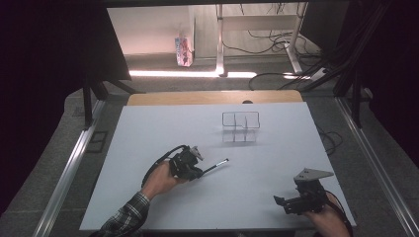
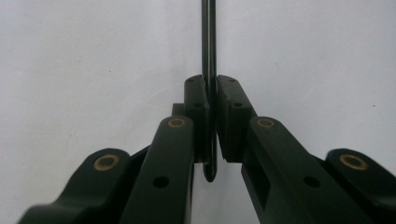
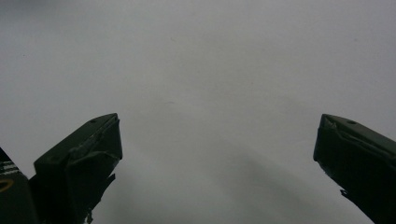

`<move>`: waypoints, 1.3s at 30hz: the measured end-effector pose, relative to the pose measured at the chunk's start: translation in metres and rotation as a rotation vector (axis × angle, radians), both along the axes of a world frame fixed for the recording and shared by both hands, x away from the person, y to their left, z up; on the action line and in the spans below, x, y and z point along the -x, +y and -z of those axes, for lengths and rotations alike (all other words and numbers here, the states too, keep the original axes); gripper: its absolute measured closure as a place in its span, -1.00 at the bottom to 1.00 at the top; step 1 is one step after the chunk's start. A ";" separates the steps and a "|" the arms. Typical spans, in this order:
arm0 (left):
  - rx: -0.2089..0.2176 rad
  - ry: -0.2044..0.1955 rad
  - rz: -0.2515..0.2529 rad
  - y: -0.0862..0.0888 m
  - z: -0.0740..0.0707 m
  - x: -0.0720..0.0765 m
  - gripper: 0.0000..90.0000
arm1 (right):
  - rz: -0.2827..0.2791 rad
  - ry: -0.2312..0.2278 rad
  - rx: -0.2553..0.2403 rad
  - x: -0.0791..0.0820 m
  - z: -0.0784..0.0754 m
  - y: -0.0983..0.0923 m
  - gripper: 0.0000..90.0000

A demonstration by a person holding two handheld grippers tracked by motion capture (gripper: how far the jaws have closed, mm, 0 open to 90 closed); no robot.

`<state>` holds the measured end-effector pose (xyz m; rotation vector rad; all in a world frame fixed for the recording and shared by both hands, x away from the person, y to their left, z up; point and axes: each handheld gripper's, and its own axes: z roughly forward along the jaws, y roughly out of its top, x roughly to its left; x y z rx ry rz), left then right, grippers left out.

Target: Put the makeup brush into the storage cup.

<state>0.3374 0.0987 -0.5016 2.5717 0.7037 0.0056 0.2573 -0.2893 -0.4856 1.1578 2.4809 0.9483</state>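
**Left gripper clamps a thin black rod over the white table**

The left gripper (image 1: 198, 170) holds a slim black rod (image 1: 216, 166), its pads (image 2: 198, 100) pressed on the shaft from both sides. In the high view the rod's long axis runs almost level over the white table (image 1: 148, 138), pointing from the gripper toward the right and slightly away from the person, with a pale, light-catching tip at the far end. In the left gripper view the rod (image 2: 208, 42) runs straight ahead along the jaws' own line, and its near end shows as a small rounded loop just behind the pads. The shaft looks smooth, narrow and glossy, possibly two thin strands side by side; its material cannot be told.

A clear, box-shaped organiser (image 1: 240, 127) with thin dividers stands farther back on the table, well apart from the rod's tip.

The right gripper (image 1: 280, 203) rests near the table's front right edge, its jaws spread wide with nothing between them.

The table surface is matt and plain. A patterned carton (image 1: 183, 51) stands on the floor beyond; its print is too small to read.
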 end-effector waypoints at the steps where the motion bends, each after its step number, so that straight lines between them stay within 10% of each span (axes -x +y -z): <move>1: 0.007 -0.001 -0.001 0.001 -0.001 0.001 0.87 | 0.001 0.000 -0.001 0.000 0.000 0.000 -0.99; 39: 0.260 -0.143 -0.122 0.042 -0.022 0.049 0.87 | -0.003 -0.056 -0.100 0.002 -0.009 -0.004 -1.00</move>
